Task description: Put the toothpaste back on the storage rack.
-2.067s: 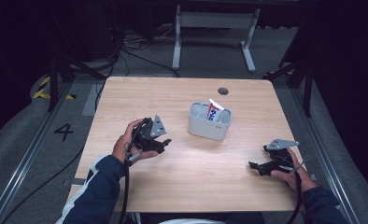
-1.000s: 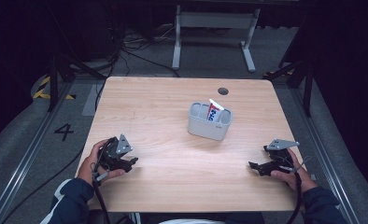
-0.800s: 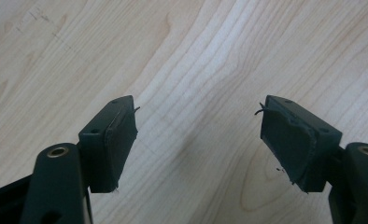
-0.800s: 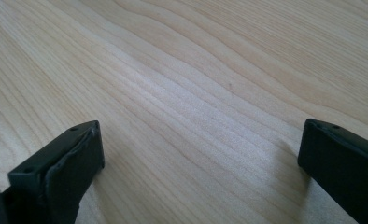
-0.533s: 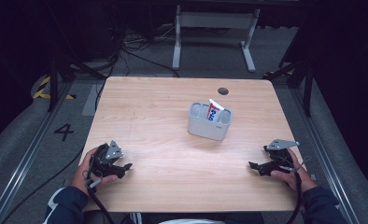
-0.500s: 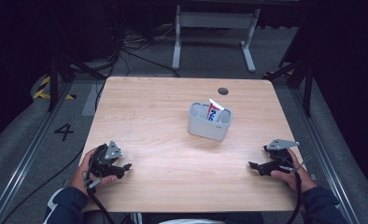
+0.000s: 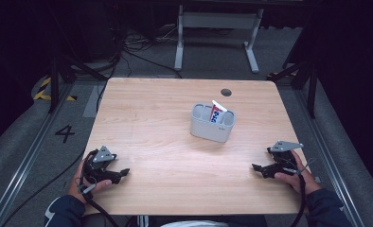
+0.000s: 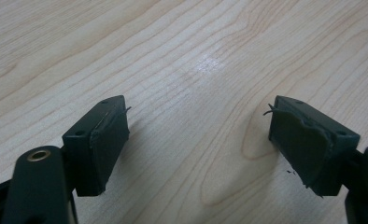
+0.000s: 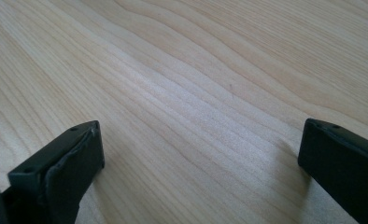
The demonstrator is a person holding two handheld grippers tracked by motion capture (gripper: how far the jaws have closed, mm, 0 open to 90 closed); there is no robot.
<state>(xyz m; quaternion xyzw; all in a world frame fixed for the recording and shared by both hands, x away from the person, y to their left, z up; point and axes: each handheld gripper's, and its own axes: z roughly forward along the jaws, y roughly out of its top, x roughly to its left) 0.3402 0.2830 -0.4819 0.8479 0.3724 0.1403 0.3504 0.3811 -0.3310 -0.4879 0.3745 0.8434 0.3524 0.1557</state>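
The surface (image 7: 165, 127) is pale wood with wavy brown grain. Toward its far right corner a light grey holder (image 7: 212, 124) carries a white, red and blue tube (image 7: 216, 112). Both tools, left (image 7: 123, 172) and right (image 7: 254, 167), are black, each topped by a grey plate.

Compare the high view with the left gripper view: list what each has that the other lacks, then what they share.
High view alone: the grey caddy with a toothpaste tube standing in it, the right gripper, both hands, the floor and cables. Left gripper view alone: close detail of worn pads on that gripper's jaws, spread wide apart. Shared: the wooden table and the left gripper, with nothing between its jaws.
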